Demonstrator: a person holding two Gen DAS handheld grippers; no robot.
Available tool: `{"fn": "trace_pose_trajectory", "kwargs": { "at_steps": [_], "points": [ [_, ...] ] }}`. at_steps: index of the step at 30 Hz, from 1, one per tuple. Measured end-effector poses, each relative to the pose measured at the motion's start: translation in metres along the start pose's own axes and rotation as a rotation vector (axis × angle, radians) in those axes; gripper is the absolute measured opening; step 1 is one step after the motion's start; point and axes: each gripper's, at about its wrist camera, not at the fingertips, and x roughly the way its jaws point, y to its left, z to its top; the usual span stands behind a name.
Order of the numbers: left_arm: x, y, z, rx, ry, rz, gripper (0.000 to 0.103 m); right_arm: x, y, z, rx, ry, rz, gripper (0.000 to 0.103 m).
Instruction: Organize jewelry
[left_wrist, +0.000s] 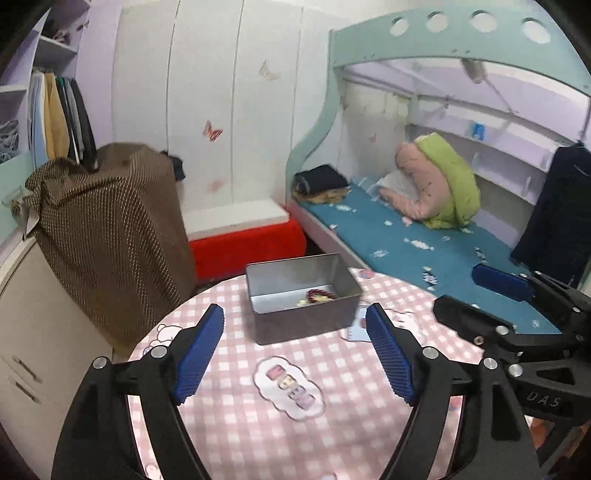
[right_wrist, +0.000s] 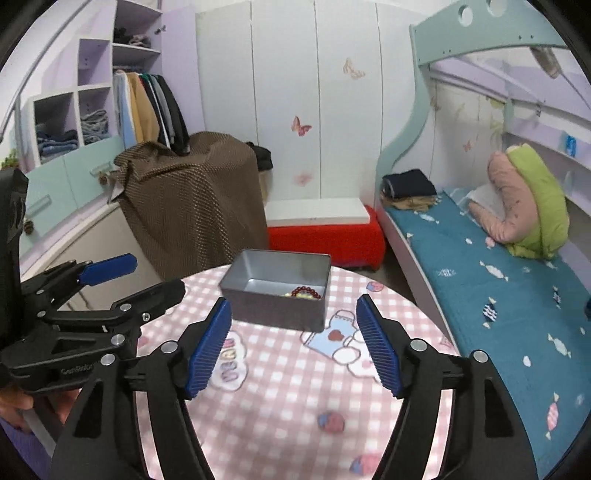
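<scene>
A grey metal tin (left_wrist: 301, 325) (right_wrist: 280, 310) stands open at the far side of the round table with the pink checked cloth (left_wrist: 295, 424) (right_wrist: 288, 398). Inside it lie a dark red bead bracelet (left_wrist: 318, 294) (right_wrist: 308, 291) and a small pale piece beside it. My left gripper (left_wrist: 295, 315) hovers above the table short of the tin, jaws wide apart, nothing between them. My right gripper (right_wrist: 293, 308) is likewise open and empty, also short of the tin. Each gripper shows at the other view's edge: the right gripper (left_wrist: 517, 321), the left gripper (right_wrist: 92, 295).
Behind the table stand a unit draped in brown dotted cloth (left_wrist: 110, 229), a red bench with a white top (left_wrist: 243, 240) and a bunk bed with a blue mattress (right_wrist: 498, 288). A wardrobe with hanging clothes (right_wrist: 147, 107) is at the left. A hand (right_wrist: 22, 406) holds the left gripper.
</scene>
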Motion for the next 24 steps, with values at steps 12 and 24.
{"fn": "trace_pose_trajectory", "kwargs": {
  "at_steps": [12,24],
  "points": [
    [-0.105,-0.024,-0.026,-0.031,-0.159,0.009,0.086,-0.125,0.028,-0.027,-0.041,-0.191,-0.102,0.079],
    [-0.192,-0.051,-0.048,-0.019,-0.334,0.102,0.096,-0.209,0.044,-0.048,-0.039,-0.305,-0.123,0.085]
  ]
}}
